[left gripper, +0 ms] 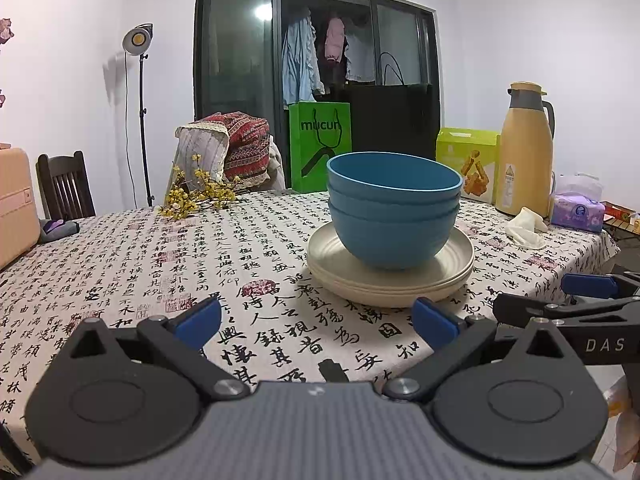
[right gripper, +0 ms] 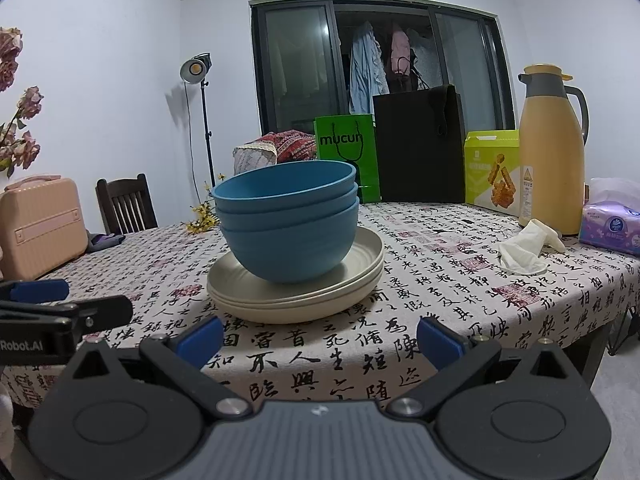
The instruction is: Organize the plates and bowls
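Three blue bowls (left gripper: 394, 216) (right gripper: 288, 224) sit nested inside one another on a stack of cream plates (left gripper: 452, 276) (right gripper: 360, 280), on a table with a calligraphy-print cloth (left gripper: 160, 264) (right gripper: 440, 292). My left gripper (left gripper: 317, 322) hovers open over the near table edge, short of the plates and empty. My right gripper (right gripper: 320, 336) is likewise open and empty, just in front of the plates. The right gripper's fingers (left gripper: 588, 286) enter the left wrist view from the right. The left gripper's fingers (right gripper: 40, 292) show at the left of the right wrist view.
At the back stand a green paper bag (left gripper: 320, 146) (right gripper: 348, 156), a black bag (right gripper: 420, 144), a green snack box (right gripper: 492, 170) and a yellow thermos jug (left gripper: 526, 148) (right gripper: 552, 148). A tissue pack (right gripper: 612, 228) and crumpled white glove (right gripper: 524, 252) lie right. A pink case (right gripper: 40, 224) and yellow flowers (left gripper: 196, 196) lie left.
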Demonstrator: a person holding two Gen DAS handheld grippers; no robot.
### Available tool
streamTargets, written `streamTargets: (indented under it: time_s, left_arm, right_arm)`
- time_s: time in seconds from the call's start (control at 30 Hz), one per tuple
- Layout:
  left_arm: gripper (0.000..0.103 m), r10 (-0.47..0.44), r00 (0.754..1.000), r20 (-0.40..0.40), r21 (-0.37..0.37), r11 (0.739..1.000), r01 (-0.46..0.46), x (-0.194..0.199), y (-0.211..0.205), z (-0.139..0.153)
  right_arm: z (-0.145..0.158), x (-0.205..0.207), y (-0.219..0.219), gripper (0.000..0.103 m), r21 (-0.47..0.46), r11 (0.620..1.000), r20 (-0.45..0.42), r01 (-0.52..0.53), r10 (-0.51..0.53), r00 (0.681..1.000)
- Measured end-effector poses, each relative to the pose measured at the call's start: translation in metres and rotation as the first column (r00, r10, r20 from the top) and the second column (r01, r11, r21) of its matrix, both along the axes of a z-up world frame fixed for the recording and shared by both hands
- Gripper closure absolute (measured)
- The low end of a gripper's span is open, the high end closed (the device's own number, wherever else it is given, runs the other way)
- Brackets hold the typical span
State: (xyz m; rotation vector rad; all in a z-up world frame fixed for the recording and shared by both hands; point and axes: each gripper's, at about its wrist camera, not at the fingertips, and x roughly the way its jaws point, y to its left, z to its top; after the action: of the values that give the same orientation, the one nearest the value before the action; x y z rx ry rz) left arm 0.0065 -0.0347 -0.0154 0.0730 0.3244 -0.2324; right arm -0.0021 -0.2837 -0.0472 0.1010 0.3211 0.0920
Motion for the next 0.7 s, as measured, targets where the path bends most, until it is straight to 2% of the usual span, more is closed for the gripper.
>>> streamTargets:
  time_s: [0.7]
  left_arm:
    - [0.0, -0.004, 1.0, 0.003, 0.002, 1.0, 0.004, -0.0011, -0.0009, 0.0]
  right_arm:
    - [-0.0013, 0.0015, 0.0026, 0.0, 0.002, 1.0, -0.005, -0.008, 0.008, 1.0]
